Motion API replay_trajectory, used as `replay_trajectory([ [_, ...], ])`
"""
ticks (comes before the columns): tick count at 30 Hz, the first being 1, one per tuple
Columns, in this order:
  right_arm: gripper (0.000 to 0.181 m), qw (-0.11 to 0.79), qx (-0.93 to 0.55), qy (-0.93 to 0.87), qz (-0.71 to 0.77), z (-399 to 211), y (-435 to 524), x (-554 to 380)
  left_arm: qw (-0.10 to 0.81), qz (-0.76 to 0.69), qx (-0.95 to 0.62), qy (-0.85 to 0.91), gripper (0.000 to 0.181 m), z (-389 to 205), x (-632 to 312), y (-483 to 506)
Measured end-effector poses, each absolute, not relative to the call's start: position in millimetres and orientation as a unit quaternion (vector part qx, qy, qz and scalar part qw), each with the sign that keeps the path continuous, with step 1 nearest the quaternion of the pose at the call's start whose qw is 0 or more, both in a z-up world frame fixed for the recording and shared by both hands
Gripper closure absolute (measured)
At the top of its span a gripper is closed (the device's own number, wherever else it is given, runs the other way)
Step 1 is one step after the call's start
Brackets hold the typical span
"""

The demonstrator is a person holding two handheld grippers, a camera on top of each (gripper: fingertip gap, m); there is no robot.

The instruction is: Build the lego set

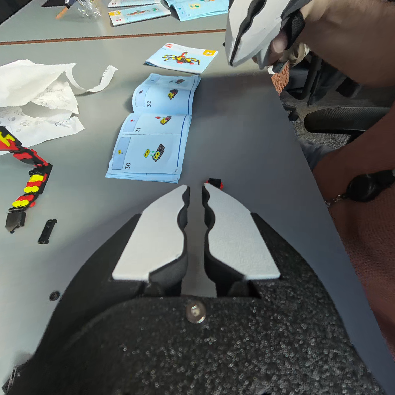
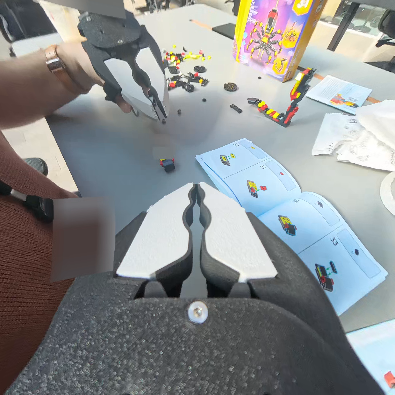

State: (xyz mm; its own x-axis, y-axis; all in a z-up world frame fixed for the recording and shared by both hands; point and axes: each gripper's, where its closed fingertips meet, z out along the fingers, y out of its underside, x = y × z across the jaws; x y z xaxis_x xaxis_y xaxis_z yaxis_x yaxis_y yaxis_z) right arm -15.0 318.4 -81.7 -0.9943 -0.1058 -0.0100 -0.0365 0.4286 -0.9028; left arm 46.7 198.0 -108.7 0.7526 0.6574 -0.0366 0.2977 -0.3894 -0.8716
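A small black, red and yellow sub-assembly (image 2: 167,165) lies on the grey table (image 2: 119,154) by the open instruction booklet (image 2: 277,209). In the left wrist view it (image 1: 214,182) shows just past my right fingertip. My left gripper (image 1: 195,187) is empty, its fingers a narrow gap apart; in the right wrist view it (image 2: 160,116) hovers above a tiny black piece (image 2: 163,122). My right gripper (image 2: 196,184) is shut and empty, short of the sub-assembly; it also shows raised in the left wrist view (image 1: 234,61). A long red, yellow and black build (image 2: 284,106) stands farther off.
Loose bricks (image 2: 186,70) lie at the back beside the set's box (image 2: 275,36). A black pin (image 1: 47,231) lies near the long build (image 1: 30,181). Torn white paper bags (image 1: 36,100) and a closed booklet (image 1: 181,57) lie nearby. The table edge (image 1: 299,132) and a person's arm are close. The gap from one gripper's tips to the other's is roughly 15 cm.
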Motion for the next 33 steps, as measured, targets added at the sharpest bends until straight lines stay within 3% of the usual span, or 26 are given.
replay_trajectory([
  [9,0.168,0.133,0.013,0.705,-0.696,-43.1,335.7,-20.3,0.596,0.219,-0.725,-0.265,0.154,-62.4,43.2,242.2],
  [22,0.158,0.203,0.011,0.592,-0.780,-28.3,343.9,-45.8,0.504,0.454,-0.694,-0.242,0.161,-36.8,-32.3,271.0],
  [33,0.155,0.186,-0.036,0.571,-0.798,-22.6,353.9,-36.4,0.504,0.447,-0.694,-0.255,0.163,-44.7,-55.1,290.3],
])
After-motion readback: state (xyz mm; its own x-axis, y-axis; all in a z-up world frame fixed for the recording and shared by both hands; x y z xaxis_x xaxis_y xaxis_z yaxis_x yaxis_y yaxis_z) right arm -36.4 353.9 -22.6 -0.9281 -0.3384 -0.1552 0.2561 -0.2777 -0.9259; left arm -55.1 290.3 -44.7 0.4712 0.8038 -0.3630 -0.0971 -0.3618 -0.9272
